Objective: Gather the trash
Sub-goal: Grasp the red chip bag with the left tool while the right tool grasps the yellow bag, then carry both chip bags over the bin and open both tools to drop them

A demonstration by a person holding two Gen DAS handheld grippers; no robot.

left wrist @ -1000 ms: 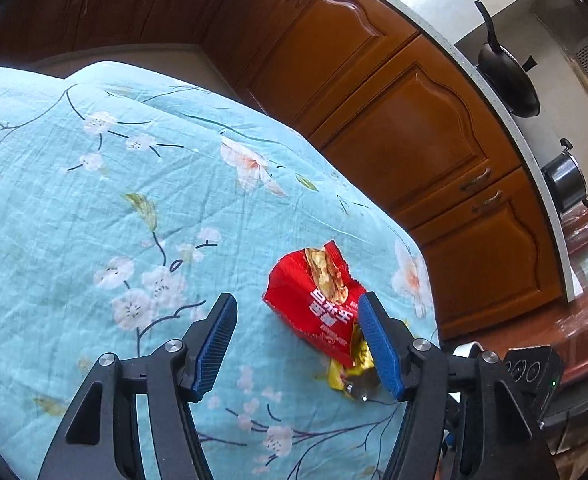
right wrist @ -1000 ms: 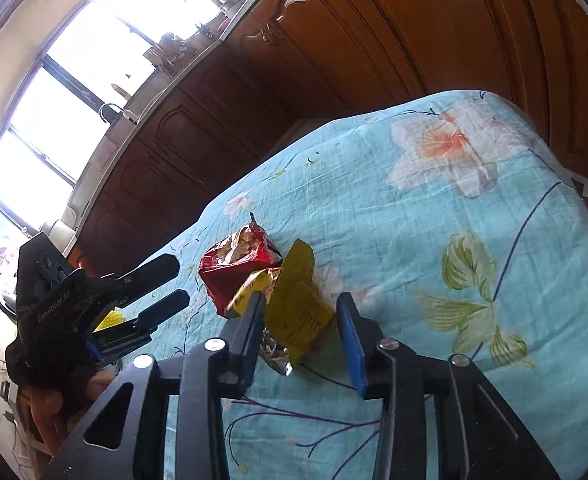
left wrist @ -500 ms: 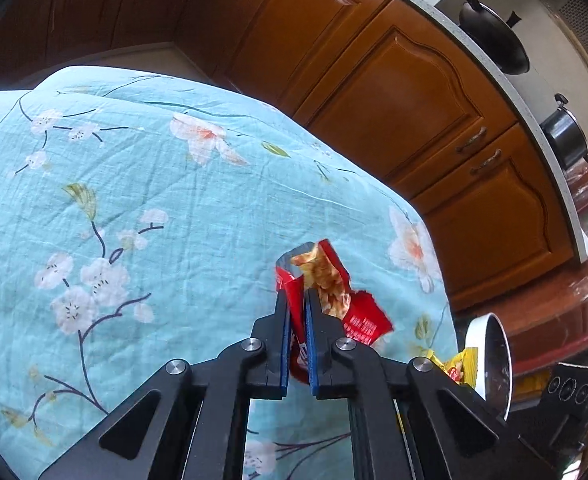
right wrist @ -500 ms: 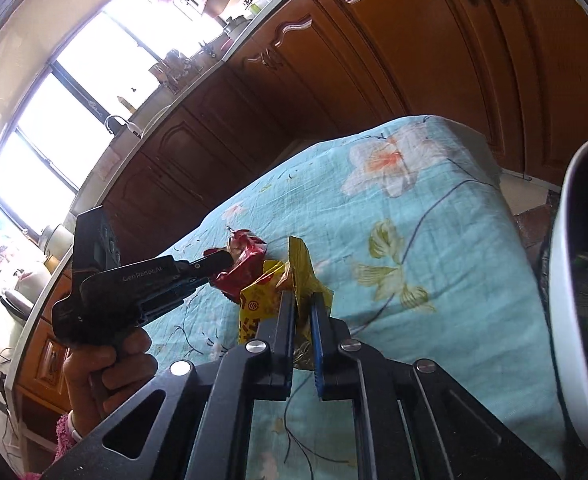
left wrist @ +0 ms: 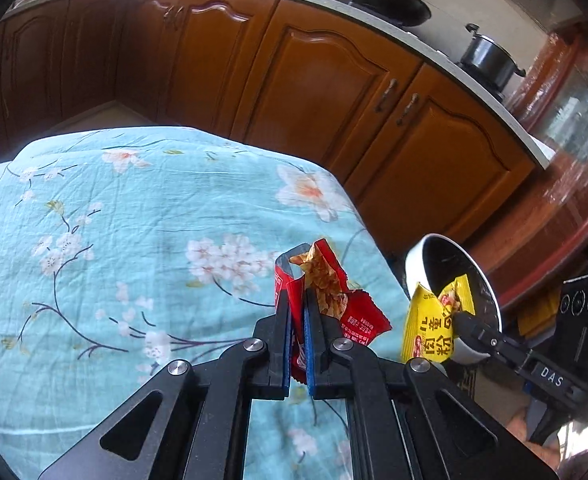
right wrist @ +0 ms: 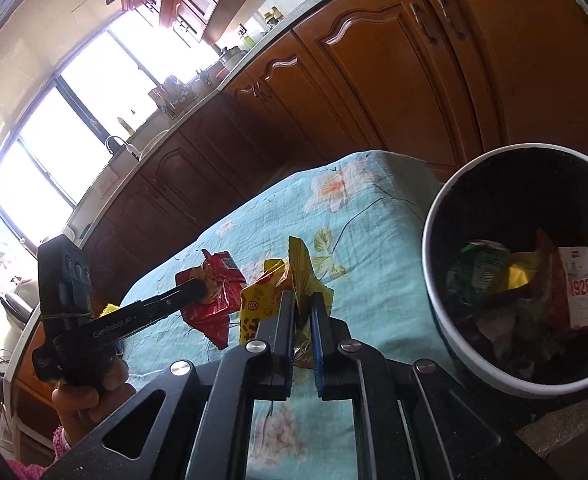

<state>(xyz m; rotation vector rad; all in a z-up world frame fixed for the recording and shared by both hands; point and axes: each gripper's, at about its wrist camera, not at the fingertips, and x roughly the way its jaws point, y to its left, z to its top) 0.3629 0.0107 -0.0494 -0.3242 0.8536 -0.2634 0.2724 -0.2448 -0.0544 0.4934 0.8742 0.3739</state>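
Both wrappers have risen off the turquoise floral tablecloth (left wrist: 133, 248) since a second ago; torn red foil snack wrapper (left wrist: 326, 292) clamped in left gripper (left wrist: 297, 320); crumpled yellow wrapper (right wrist: 289, 284) pinched by right gripper (right wrist: 302, 312), beside white-rimmed trash bin (right wrist: 434, 280).

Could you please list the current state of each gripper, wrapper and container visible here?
Left gripper: shut on red snack wrapper, lifted.
Right gripper: shut on yellow snack wrapper, lifted.
White-rimmed round trash bin: open, partly filled.
Brown wooden cabinet doors: closed.

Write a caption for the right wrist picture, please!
Right hand-held gripper pinches a yellow wrapper beside the trash bin.
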